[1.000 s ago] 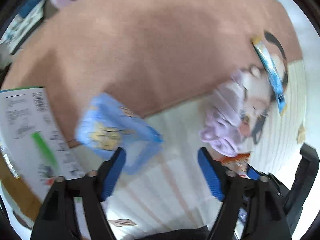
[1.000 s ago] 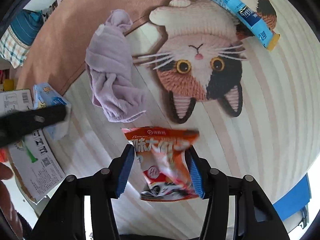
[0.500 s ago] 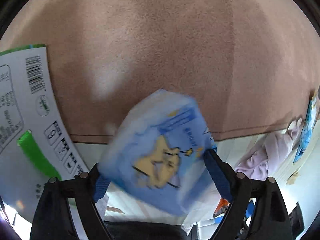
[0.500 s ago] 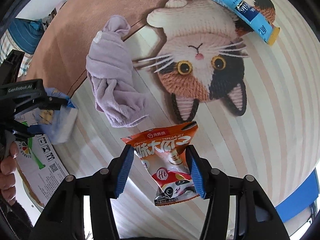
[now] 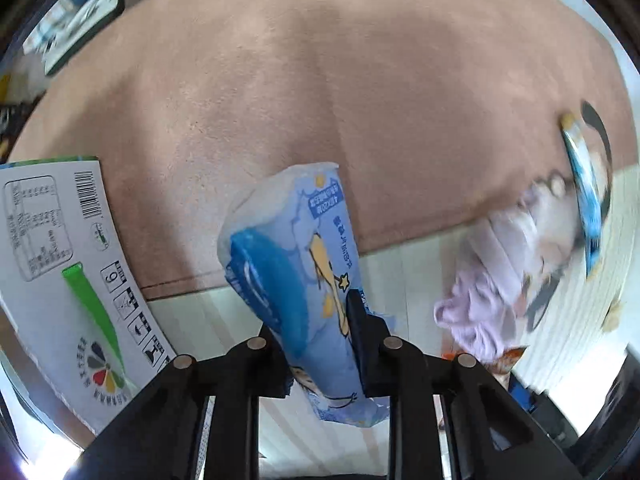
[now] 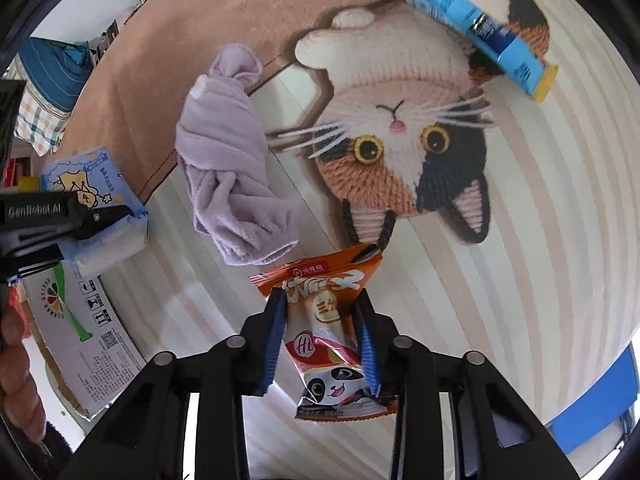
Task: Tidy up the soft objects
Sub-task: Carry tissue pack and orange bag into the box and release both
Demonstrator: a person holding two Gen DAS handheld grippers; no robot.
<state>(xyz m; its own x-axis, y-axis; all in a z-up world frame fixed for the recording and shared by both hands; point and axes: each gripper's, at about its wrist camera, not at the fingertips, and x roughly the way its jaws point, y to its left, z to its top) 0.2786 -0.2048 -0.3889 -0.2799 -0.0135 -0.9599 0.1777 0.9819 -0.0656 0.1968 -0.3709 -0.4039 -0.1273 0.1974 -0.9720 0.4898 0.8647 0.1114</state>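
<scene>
My left gripper (image 5: 316,320) is shut on a blue tissue pack (image 5: 304,264) and holds it above the mat; the pack also shows in the right wrist view (image 6: 100,208). My right gripper (image 6: 324,320) is shut on an orange snack packet (image 6: 328,320) with a panda print, squeezing its sides. A crumpled lilac cloth (image 6: 232,184) lies on the mat between the two grippers, and shows in the left wrist view (image 5: 492,280). A long blue sachet (image 6: 460,16) lies across the cat picture (image 6: 400,140) at the top.
A white printed cardboard box (image 5: 60,264) lies at the left, also in the right wrist view (image 6: 84,336). The cat mat (image 6: 540,240) has a striped cream part and a brown part (image 5: 320,100). Clutter (image 6: 44,88) sits beyond the far left.
My left gripper has closed on the blue tissue pack and lifted it. My right gripper has closed in on the orange snack packet, which has turned upright between the fingers.
</scene>
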